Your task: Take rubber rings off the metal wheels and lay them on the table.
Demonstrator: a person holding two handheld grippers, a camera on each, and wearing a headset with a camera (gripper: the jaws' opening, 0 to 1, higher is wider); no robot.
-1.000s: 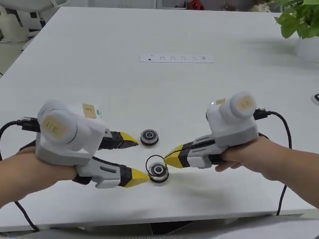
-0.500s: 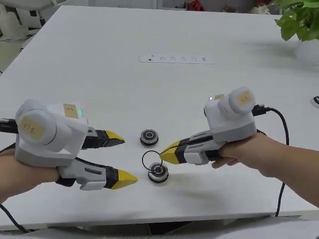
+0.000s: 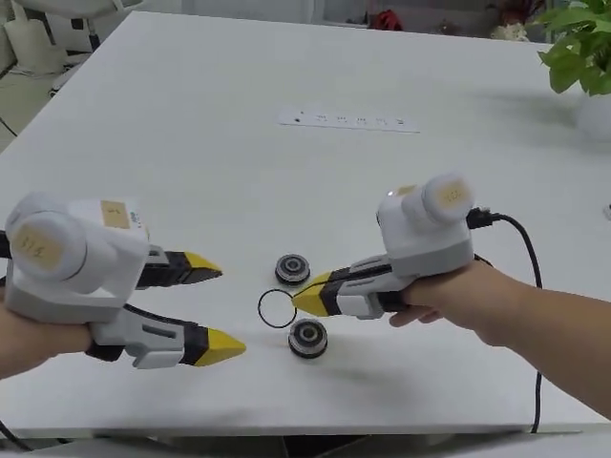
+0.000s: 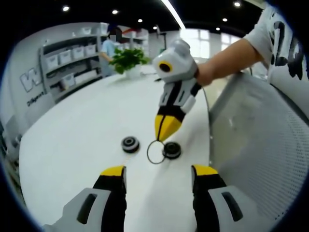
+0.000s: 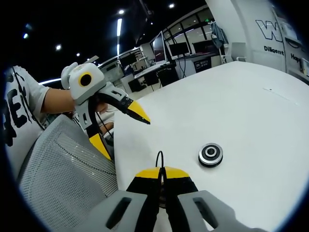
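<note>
At the table (image 3: pixel 191 143) front edge, right gripper (image 3: pixel 298 301) is pinching a rubber ring (image 3: pixel 260 307), seemingly airborne, left gripper (image 3: pixel 229 311) is hanging open.

White power strip (image 3: pixel 347 120); leafy green plant (image 3: pixel 580 43) further right.

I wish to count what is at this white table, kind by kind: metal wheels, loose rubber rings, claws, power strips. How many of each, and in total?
Metal wheels: 2
Loose rubber ring: 1
Claws: 2, the right claw shut on the ring, the left claw open
Power strip: 1
Total: 6
</note>
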